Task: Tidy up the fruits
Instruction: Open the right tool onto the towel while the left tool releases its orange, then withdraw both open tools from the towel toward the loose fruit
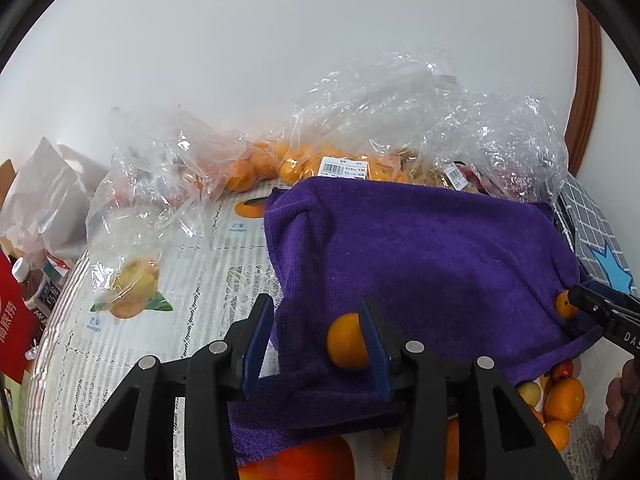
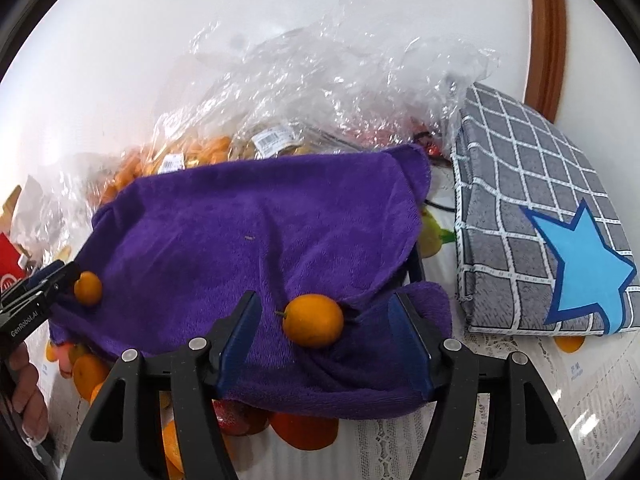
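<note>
**Kumquats on purple towel: two pieces, one per gripper**

Item 1. First kumquat (image 1: 347, 341), lying on the purple towel (image 1: 420, 248) at lower centre of the left wrist view. The left gripper (image 1: 316, 304) is standing with its jaws wide apart. The fruit is sitting inside the gap, hard against the right-hand pad, with plenty of room on the other side. Nothing is being clamped.

Item 2. Second kumquat (image 2: 314, 320), lying on the same towel at lower centre of the right wrist view. The right gripper (image 2: 324, 299) is straddling it with its jaws apart and a gap showing on both sides. The long axis is running across the frame, pad to pad, with the stem pointing left (so a closing pinch would probably be meeting the fruit end-on).

Judgement: each gripper is nearer its own fruit. The right one looks better centred, while the left would likely need a small shift rightward before closing.

Surface: the towel is draping over something hidden and sagging in folds, so the round fruit may be rolling if nudged. Loose fruit (image 1: 564, 400) is peeking out under its lower right edge. A lace tablecloth (image 1: 180, 264) is lying beneath.

Surroundings: crumpled clear bags (image 1: 360, 120) of fruit are crowding the upper middle. A grey checked box (image 2: 540, 200) is sitting to the right, against a white wall.
</note>
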Demonstrator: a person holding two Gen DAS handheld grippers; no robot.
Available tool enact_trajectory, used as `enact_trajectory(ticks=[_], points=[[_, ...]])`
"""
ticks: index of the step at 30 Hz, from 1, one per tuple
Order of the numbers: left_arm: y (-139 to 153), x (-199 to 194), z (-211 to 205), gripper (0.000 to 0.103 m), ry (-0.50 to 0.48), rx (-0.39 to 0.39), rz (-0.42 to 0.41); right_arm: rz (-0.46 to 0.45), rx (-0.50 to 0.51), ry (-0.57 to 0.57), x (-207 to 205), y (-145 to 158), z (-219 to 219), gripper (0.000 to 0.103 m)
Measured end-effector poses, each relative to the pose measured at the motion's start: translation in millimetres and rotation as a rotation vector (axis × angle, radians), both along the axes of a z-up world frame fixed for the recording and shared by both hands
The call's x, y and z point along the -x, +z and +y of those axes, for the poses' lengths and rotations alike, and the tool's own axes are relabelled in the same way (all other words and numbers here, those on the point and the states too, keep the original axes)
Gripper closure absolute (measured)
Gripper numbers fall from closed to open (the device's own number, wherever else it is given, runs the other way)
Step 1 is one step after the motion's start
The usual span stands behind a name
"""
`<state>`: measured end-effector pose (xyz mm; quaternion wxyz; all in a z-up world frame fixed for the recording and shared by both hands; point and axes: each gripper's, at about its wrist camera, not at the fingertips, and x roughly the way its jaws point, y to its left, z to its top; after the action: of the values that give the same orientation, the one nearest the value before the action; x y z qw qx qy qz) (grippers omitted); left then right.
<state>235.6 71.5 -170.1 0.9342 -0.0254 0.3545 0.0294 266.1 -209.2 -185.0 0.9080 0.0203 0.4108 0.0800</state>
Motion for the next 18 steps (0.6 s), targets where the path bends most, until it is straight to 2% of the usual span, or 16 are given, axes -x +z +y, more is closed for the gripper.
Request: enact_trajectory(ticks=[5, 18], points=[[2.0, 2.0, 7.3, 0.059, 0.019, 0.035, -0.013, -0.045, 0.025, 0.002, 5.4, 8.7, 0.9, 0.038], [4.3, 5.0, 11.0, 0.059, 0.044, 0.058, -0.038, -0.058, 0.043, 0.067, 15.1, 15.4, 10.1, 0.038]])
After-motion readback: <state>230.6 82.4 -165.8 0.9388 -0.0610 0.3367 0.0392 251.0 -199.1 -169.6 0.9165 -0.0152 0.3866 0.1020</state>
